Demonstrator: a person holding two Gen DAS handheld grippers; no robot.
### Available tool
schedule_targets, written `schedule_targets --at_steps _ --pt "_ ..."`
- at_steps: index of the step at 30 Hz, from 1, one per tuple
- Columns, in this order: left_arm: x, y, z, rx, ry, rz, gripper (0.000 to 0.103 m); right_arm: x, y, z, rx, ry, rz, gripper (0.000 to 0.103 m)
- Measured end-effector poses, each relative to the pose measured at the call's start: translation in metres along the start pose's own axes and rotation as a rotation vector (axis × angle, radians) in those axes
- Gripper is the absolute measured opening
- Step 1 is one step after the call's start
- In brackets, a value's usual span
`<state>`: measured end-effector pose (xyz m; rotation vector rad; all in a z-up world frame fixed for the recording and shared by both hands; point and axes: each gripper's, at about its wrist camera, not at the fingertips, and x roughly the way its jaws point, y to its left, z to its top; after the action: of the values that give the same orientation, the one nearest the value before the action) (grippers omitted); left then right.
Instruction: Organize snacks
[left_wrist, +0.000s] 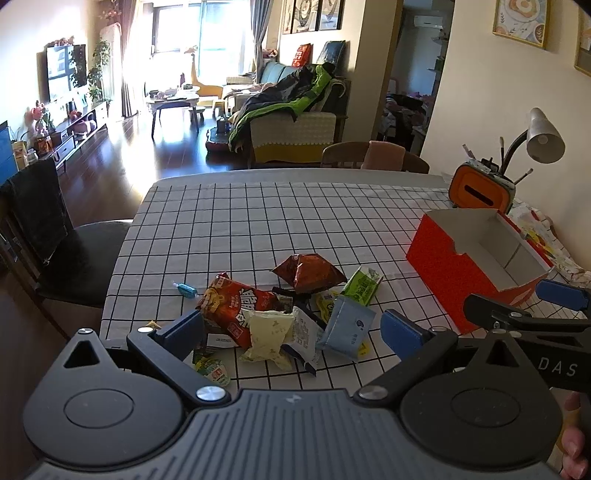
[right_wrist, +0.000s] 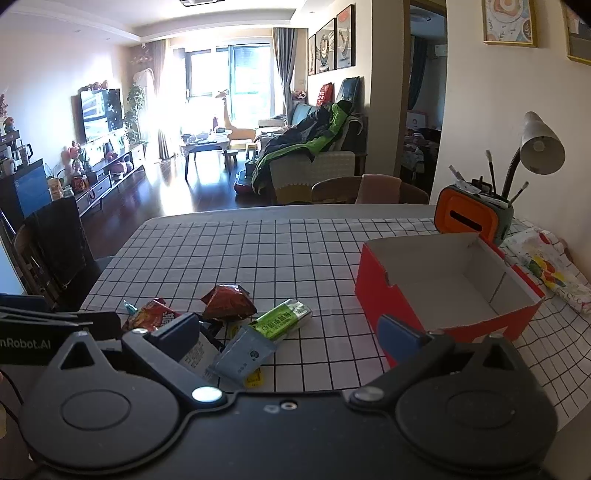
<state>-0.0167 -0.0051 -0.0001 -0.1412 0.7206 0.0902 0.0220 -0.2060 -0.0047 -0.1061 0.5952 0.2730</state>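
Nothing has yet been placed in the red box (right_wrist: 384, 295), whose white interior is seen bare in both wrist views, so the task is judged to be at its opening: a first snack is to be chosen and gripped. The snack pile (left_wrist: 280, 314) lies on the checked tablecloth (left_wrist: 258, 221), at about 9 o'clock of the box and well apart from it. The left gripper (left_wrist: 291, 330) is held with its jaws wide apart and empty, the pile framed between its blue pads (left_wrist: 400, 332); whether the pads touch any packet cannot be told. The right gripper (right_wrist: 288, 336) is likewise spread and empty, between pile and box. In the left wrist view, the large red bag (left_wrist: 240, 302) is seen with its long axis running from 10 o'clock to 4 o'clock, a pale yellow packet (left_wrist: 269, 334) overlapping its near end. The green packet (right_wrist: 282, 319), at the pile's edge nearest the box, is seen in the right wrist view with its long axis from 8 o'clock to 2 o'clock, its far end pointing toward the box. For the next move, a descent is judged to be called for with the jaws set across a packet's short axis, so that one item alone is pinched and its neighbours are not dragged.
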Motion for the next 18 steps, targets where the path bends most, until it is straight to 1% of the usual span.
schedule_targets --at_steps 6,12,15,18 --pt "0.013 0.004 0.003 -0.01 0.024 0.03 0.103 0.018 -0.001 0.0 0.001 0.019 0.041 0.101" --pt "0.03 0.012 0.004 -0.029 0.059 0.06 0.103 0.04 0.003 0.004 -0.032 0.04 0.071 0.102" --pt "0.039 0.021 0.003 -0.049 0.076 0.09 0.103 0.057 0.007 0.003 -0.042 0.078 0.096 0.102" --pt "0.05 0.034 0.0 -0.083 0.11 0.115 0.103 0.072 0.009 0.0 -0.039 0.127 0.115 0.102"
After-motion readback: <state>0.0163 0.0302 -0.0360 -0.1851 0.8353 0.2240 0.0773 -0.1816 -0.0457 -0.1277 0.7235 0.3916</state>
